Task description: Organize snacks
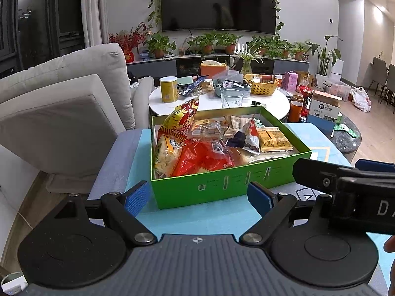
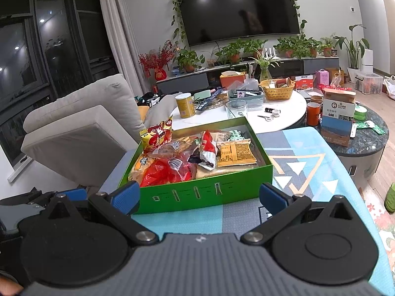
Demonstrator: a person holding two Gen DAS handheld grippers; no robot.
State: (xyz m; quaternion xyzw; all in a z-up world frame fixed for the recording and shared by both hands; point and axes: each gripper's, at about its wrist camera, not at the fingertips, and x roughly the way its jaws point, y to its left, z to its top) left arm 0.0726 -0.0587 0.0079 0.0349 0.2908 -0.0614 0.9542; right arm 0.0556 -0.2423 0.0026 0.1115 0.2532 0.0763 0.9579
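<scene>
A green box (image 1: 222, 185) (image 2: 205, 192) full of snack packets stands on a blue patterned cloth (image 2: 308, 167). Inside lie a red packet (image 1: 197, 157) (image 2: 163, 172), a tall yellow and red bag (image 1: 180, 120) (image 2: 156, 135) at the back left, and a yellow biscuit pack (image 1: 274, 140) (image 2: 235, 154) on the right. My left gripper (image 1: 198, 194) hangs open just short of the box's near wall, nothing between its blue pads. My right gripper (image 2: 198, 194) is open too, in front of the same wall, and shows at the right of the left wrist view (image 1: 345, 180).
A beige sofa (image 1: 61, 113) stands to the left. Behind the box a white round table (image 2: 284, 116) holds a yellow can (image 1: 168, 89), a glass (image 1: 232, 97) and a yellow basket (image 1: 261, 83). A dark round table (image 2: 370, 143) with a carton (image 2: 338, 120) lies to the right.
</scene>
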